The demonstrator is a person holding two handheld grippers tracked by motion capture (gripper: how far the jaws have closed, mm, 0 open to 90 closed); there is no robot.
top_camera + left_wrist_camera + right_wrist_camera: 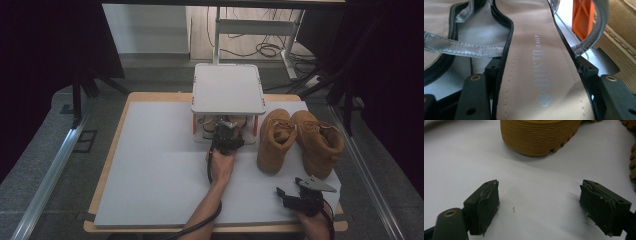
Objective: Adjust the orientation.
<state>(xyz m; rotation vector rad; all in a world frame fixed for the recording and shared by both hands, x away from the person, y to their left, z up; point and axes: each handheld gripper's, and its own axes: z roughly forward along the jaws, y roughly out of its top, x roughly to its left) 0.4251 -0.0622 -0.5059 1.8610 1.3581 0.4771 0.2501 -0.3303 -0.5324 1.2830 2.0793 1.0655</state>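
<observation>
A tan sandal with a black edge and silver straps lies under a small white rack with orange legs. My left gripper reaches in under the rack's front and is shut across the sandal's footbed, one jaw on each side of the sole. In the high view the left gripper is at the rack's front. A second sandal lies beside it to the left. My right gripper hovers open and empty over the white board, near the front right corner.
Two tan work boots stand right of the rack; one ridged sole is just ahead of the right gripper. An orange rack leg stands by the held sandal. The white board covers the table.
</observation>
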